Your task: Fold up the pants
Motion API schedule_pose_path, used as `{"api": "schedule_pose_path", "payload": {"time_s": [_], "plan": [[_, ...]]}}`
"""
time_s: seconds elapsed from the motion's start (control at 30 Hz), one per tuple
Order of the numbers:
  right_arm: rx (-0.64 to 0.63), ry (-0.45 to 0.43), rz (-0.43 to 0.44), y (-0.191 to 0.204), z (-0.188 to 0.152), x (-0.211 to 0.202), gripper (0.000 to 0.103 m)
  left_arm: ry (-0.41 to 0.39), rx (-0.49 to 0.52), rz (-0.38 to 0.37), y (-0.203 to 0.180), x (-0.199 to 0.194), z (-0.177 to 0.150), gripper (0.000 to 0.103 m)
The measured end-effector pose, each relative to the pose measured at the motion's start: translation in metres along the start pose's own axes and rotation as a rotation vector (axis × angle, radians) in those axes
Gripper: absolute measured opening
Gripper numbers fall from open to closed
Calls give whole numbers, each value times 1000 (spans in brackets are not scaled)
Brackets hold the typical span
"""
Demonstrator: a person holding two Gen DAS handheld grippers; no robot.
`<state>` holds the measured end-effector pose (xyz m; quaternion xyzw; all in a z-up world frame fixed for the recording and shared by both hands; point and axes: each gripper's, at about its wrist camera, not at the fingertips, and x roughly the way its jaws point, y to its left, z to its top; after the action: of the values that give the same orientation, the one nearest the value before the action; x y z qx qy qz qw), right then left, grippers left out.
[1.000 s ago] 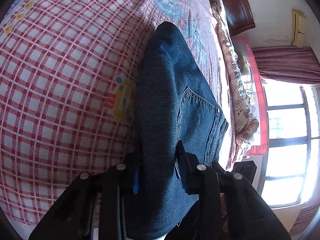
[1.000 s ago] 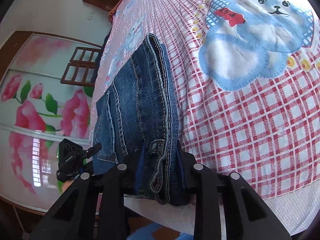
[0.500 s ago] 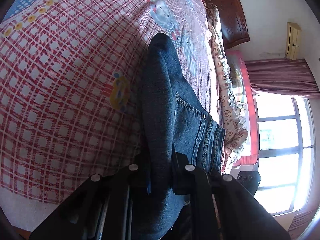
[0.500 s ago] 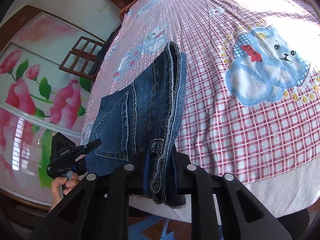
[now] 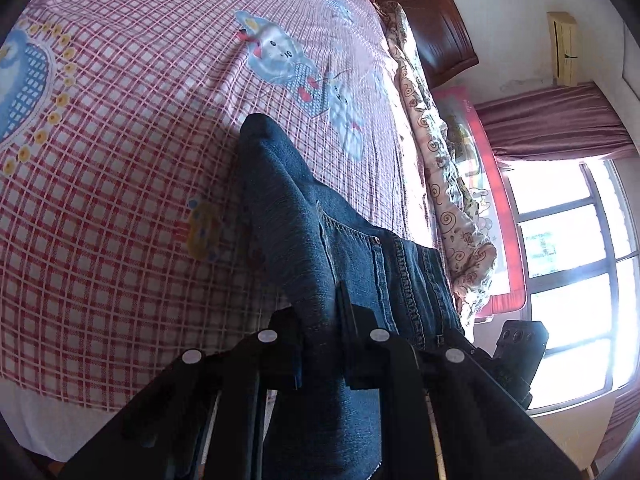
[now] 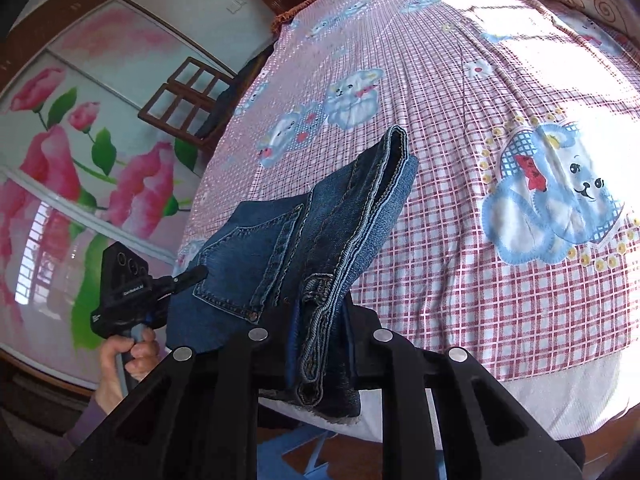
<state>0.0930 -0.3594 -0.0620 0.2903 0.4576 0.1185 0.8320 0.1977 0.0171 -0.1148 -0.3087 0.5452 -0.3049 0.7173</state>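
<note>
The dark blue jeans are folded into a thick bundle and held up off the bed between both grippers. My left gripper is shut on one end of the bundle near the plain fold. My right gripper is shut on the other end, at the stitched waistband and hems. A back pocket faces up in the right wrist view. The far fold of the jeans hangs above the sheet. The left gripper's body also shows in the right wrist view, held by a hand.
The bed is covered by a red-and-white checked sheet with blue bear prints. A rolled patterned quilt lies along its far side by the wooden headboard. A window and a floral wardrobe door flank the bed.
Both grippers have lifted and pulled back from the bed, carrying the folded jeans up off the sheet. Both stay shut on the bundle.
</note>
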Motion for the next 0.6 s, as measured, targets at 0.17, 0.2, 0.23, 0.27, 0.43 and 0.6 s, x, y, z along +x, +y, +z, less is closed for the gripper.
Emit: {"api": "schedule_pose_path", "payload": {"time_s": [0.17, 0.2, 0.23, 0.27, 0.43, 0.6], "plan": [[-42, -33, 1, 18, 35, -2, 17, -23, 44, -1, -22, -5, 35, 12], [-47, -39, 4, 20, 44, -2, 17, -31, 51, -2, -28, -5, 43, 12], [-53, -46, 7, 22, 53, -2, 17, -40, 63, -1, -32, -6, 51, 12], [-57, -54, 9, 24, 62, -1, 17, -48, 72, -1, -36, -7, 61, 12], [-64, -80, 18, 30, 110, 12, 17, -85, 100, 3, -53, -7, 109, 12], [-58, -119, 28, 28, 154, 34, 17, -125, 163, 20, -71, 7, 159, 12]]}}
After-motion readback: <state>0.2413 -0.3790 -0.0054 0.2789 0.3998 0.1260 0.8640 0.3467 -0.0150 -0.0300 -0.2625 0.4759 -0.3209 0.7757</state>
